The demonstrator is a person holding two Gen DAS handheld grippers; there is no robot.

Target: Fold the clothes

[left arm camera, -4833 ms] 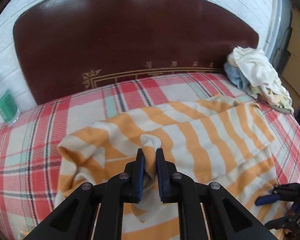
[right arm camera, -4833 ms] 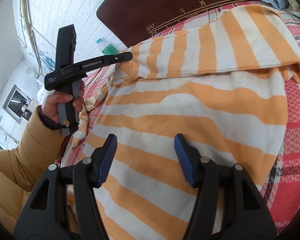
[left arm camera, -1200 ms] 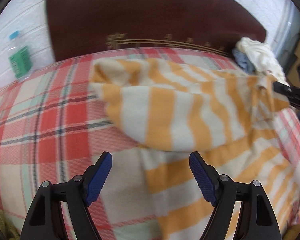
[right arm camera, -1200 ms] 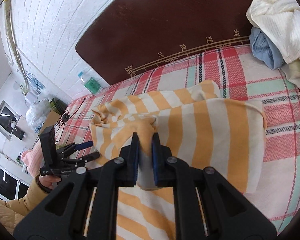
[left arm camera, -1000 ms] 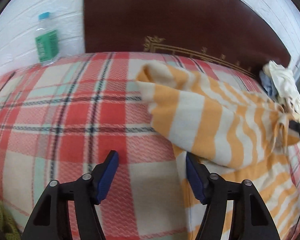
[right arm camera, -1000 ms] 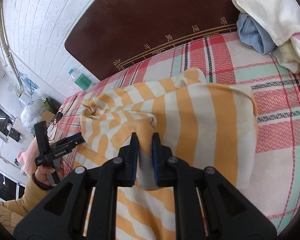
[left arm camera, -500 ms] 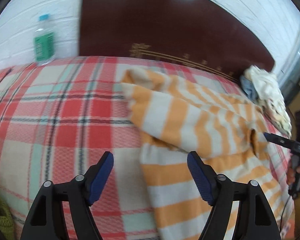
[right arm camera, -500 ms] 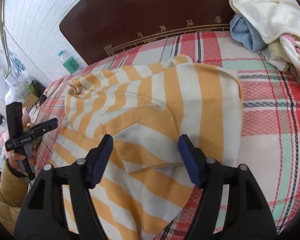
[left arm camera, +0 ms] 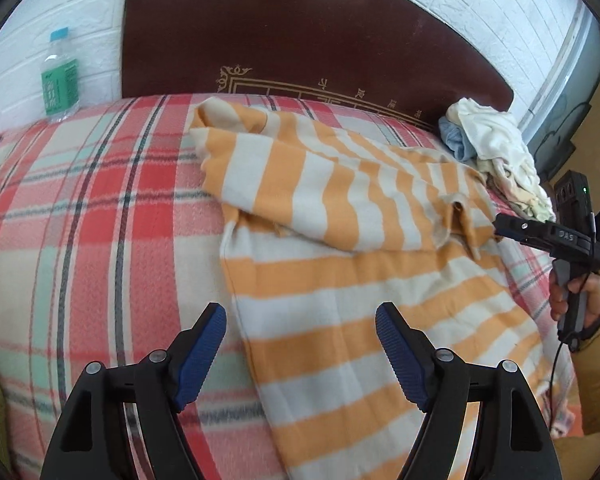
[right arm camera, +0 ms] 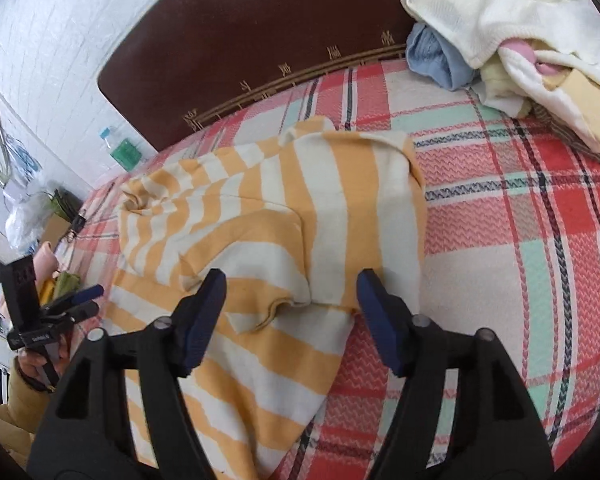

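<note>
Orange-and-cream striped garment [left arm camera: 340, 280] lies on the plaid blanket [left arm camera: 80, 240], its upper part folded over its body. Left gripper [left arm camera: 300, 344] and right gripper [right arm camera: 292, 304] hover just above it, both spread wide, pinching nothing. Beyond, a heap of clothes [right arm camera: 520, 28] sits by the dark headboard [left arm camera: 300, 32].

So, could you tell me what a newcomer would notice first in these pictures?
The orange-striped top spread mid-bed on the red plaid blanket, its sleeves folded in. Both tools, left and right, hang open over it, and a clothes heap sits by the headboard.
</note>
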